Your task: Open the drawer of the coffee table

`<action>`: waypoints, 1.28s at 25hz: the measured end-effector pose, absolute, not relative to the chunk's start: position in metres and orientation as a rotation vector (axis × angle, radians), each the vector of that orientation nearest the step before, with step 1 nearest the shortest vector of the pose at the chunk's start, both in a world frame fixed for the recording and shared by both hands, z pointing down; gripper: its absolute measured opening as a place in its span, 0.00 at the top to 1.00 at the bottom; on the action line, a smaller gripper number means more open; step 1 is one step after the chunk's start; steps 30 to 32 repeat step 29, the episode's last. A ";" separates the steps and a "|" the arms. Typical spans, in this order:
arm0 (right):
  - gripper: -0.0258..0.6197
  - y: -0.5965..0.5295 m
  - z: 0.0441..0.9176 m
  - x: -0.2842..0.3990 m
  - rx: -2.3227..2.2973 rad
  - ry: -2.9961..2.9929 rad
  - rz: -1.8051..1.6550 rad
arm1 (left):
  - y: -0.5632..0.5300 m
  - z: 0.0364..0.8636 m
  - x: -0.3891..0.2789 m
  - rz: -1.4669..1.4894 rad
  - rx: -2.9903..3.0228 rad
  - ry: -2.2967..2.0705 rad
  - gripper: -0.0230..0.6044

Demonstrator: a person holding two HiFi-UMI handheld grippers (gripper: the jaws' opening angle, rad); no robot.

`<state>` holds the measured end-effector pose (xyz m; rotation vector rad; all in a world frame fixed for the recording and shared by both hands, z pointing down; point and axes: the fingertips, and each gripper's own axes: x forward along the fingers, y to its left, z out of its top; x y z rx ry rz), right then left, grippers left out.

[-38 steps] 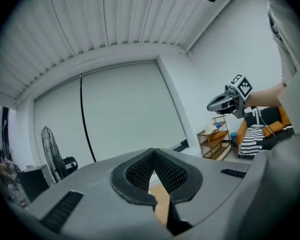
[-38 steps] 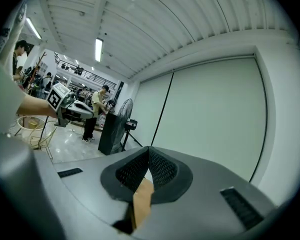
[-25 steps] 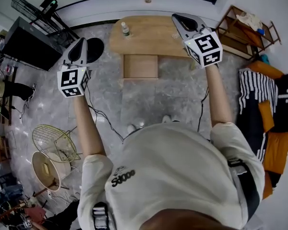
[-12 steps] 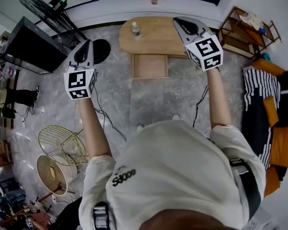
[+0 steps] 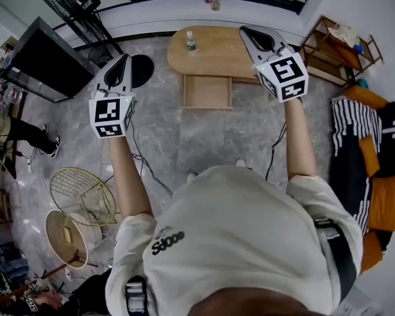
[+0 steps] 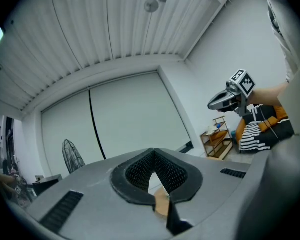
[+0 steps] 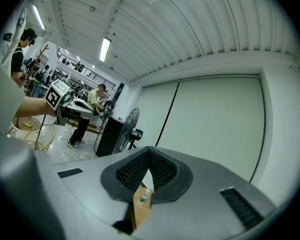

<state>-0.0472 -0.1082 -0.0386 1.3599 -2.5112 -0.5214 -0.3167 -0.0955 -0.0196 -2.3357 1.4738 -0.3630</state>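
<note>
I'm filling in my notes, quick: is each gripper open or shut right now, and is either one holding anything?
Left gripper: shut, jaws together, holding nothing.
Right gripper: shut, jaws together, holding nothing.

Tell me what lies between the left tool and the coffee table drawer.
In the head view, the fan's round black base shows right beside the left tool; past it only bare marble floor reaches the drawer.

Head view steeply down, gripper views level along jaws, all sharing coffee table [image 5: 217, 48]
</note>
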 end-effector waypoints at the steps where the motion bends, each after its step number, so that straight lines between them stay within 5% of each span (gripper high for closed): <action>1: 0.95 -0.105 -0.039 -0.048 1.359 -2.511 -0.524 | -0.093 -0.021 -0.317 -0.362 -2.333 1.473 0.93; 32: 0.95 -0.102 -0.033 -0.050 1.352 -2.466 -0.505 | -0.091 -0.019 -0.312 -0.389 -2.341 1.440 0.93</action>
